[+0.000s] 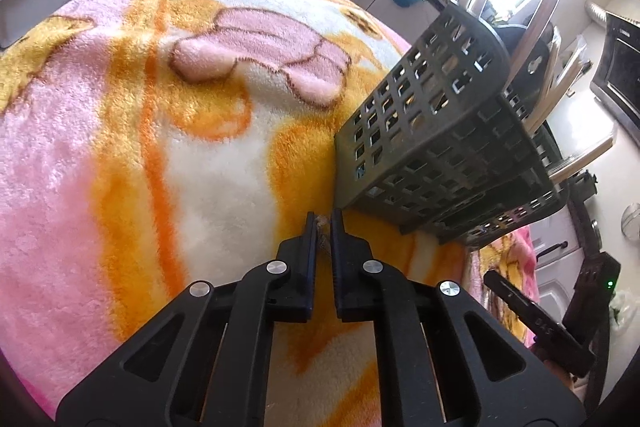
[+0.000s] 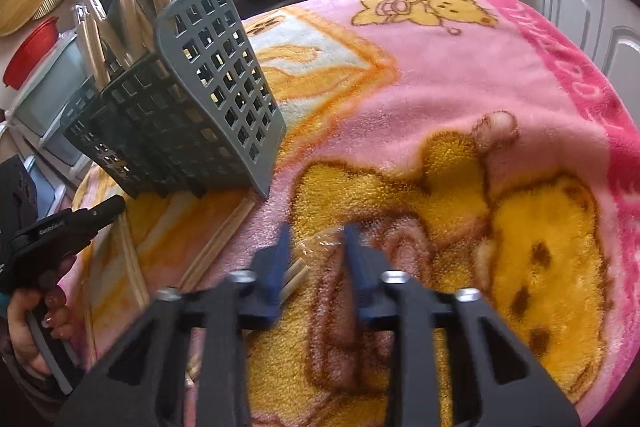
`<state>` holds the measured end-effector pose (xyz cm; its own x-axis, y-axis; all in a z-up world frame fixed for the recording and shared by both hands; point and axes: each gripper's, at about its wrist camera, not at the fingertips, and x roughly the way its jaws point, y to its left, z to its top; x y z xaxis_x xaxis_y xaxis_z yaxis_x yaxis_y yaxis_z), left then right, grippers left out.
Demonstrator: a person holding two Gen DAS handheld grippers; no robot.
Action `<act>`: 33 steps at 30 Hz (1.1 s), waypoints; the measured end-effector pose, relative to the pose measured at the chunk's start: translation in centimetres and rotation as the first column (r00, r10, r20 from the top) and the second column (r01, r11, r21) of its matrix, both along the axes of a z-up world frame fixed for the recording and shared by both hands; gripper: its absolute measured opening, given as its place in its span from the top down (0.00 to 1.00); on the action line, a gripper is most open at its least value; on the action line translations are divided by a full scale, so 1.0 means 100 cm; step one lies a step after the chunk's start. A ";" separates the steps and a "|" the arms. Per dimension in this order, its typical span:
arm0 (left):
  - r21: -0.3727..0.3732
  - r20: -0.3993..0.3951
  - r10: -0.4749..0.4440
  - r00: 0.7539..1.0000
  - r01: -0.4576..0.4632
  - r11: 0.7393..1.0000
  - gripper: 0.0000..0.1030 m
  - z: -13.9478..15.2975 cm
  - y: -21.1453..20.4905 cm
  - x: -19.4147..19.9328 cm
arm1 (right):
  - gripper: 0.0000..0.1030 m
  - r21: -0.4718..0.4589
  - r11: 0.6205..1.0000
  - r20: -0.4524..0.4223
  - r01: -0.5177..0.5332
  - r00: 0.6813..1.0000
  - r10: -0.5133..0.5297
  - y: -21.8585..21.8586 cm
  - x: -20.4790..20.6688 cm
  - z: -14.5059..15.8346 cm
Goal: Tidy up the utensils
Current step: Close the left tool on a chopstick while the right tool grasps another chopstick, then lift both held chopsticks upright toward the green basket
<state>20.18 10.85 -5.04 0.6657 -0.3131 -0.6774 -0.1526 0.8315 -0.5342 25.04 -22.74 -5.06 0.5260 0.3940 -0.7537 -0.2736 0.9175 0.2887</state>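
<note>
Wrapped chopsticks (image 2: 294, 277) lay on the blanket-covered surface (image 2: 460, 75) between the right tool's (image 2: 316, 239) half-open fingers, not yet gripped. Left tool (image 1: 325, 223) stood nearly closed, seemingly pinching something small, beside the grey basket (image 2: 208, 107). Next: close, lift, drop them in.

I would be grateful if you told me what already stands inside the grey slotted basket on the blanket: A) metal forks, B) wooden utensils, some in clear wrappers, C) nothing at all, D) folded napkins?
B: in the right wrist view, pale wooden utensils, some in clear wrappers, stick up out of the grey slotted basket on the blanket.
</note>
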 end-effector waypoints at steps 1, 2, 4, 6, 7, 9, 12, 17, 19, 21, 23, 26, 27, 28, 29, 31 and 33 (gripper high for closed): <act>-0.004 0.006 0.002 1.000 -0.002 1.000 0.96 0.002 -0.001 0.000 | 0.93 0.002 1.000 0.006 -0.005 1.000 0.005 0.000 -0.001 0.000; -0.008 0.015 0.003 1.000 -0.003 1.000 0.97 0.003 0.002 -0.002 | 0.94 0.007 1.000 0.011 -0.005 1.000 0.005 -0.001 -0.003 0.001; -0.021 0.034 0.004 0.999 -0.004 1.000 0.97 0.007 0.005 -0.005 | 0.95 0.018 1.000 0.022 0.002 1.000 -0.002 -0.002 -0.005 0.003; -0.028 0.062 0.006 0.998 -0.005 1.000 0.97 0.013 0.007 -0.008 | 0.95 0.031 0.999 0.035 0.007 0.999 -0.008 -0.005 -0.009 0.006; -0.030 0.079 0.005 0.997 -0.003 1.000 0.97 0.017 0.008 -0.011 | 0.96 0.037 0.999 0.045 0.009 0.999 -0.011 -0.006 -0.011 0.009; -0.029 0.106 0.005 0.994 -0.002 1.000 0.97 0.025 0.007 -0.014 | 0.96 0.051 0.999 0.070 0.015 0.997 -0.018 -0.009 -0.016 0.015; -0.026 0.145 0.006 0.989 -0.002 1.000 0.97 0.037 0.002 -0.019 | 0.96 0.060 0.998 0.123 0.021 0.992 -0.028 -0.013 -0.026 0.029; -0.031 0.207 -0.001 0.978 0.007 1.000 0.97 0.056 -0.004 -0.025 | 0.96 0.050 0.999 0.236 0.021 0.971 -0.033 -0.015 -0.043 0.057; -0.032 0.228 -0.004 0.974 0.012 0.999 0.97 0.063 -0.006 -0.029 | 0.96 0.048 0.999 0.271 0.023 0.962 -0.035 -0.015 -0.047 0.066; -0.033 0.248 -0.006 0.969 0.014 0.999 0.97 0.069 -0.008 -0.031 | 0.96 0.041 0.999 0.310 0.024 0.950 -0.035 -0.015 -0.052 0.077; -0.034 0.271 -0.013 0.963 0.023 0.999 0.97 0.078 -0.010 -0.034 | 0.96 0.032 0.999 0.354 0.024 0.935 -0.033 -0.015 -0.058 0.088; -0.031 0.297 -0.025 0.955 0.036 0.999 0.98 0.088 -0.013 -0.038 | 0.96 0.029 0.999 0.400 0.015 0.916 -0.025 -0.014 -0.066 0.104; -0.031 0.303 -0.028 0.953 0.040 0.999 0.98 0.090 -0.014 -0.038 | 0.96 0.030 0.999 0.408 0.011 0.913 -0.022 -0.013 -0.066 0.106; -0.032 0.311 -0.032 0.950 0.044 0.999 0.98 0.093 -0.015 -0.040 | 0.96 0.030 1.000 0.419 0.009 0.908 -0.020 -0.013 -0.068 0.110; -0.030 0.319 -0.035 0.947 0.047 0.998 0.98 0.096 -0.016 -0.041 | 0.96 0.027 1.000 0.435 0.004 0.900 -0.015 -0.012 -0.071 0.115; -0.029 0.332 -0.041 0.942 0.053 0.998 0.98 0.101 -0.019 -0.044 | 0.97 0.024 1.000 0.456 -0.003 0.890 -0.008 -0.011 -0.076 0.122; -0.027 0.343 -0.044 0.938 0.056 0.998 0.98 0.106 -0.020 -0.045 | 0.97 0.021 1.000 0.473 -0.008 0.881 -0.003 -0.010 -0.081 0.128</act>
<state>15.65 8.85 5.53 0.8381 -0.3721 -0.3988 0.0861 0.8124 -0.5768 16.99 -23.76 7.69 0.8166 0.4092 -0.4071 -0.3847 0.9116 0.1446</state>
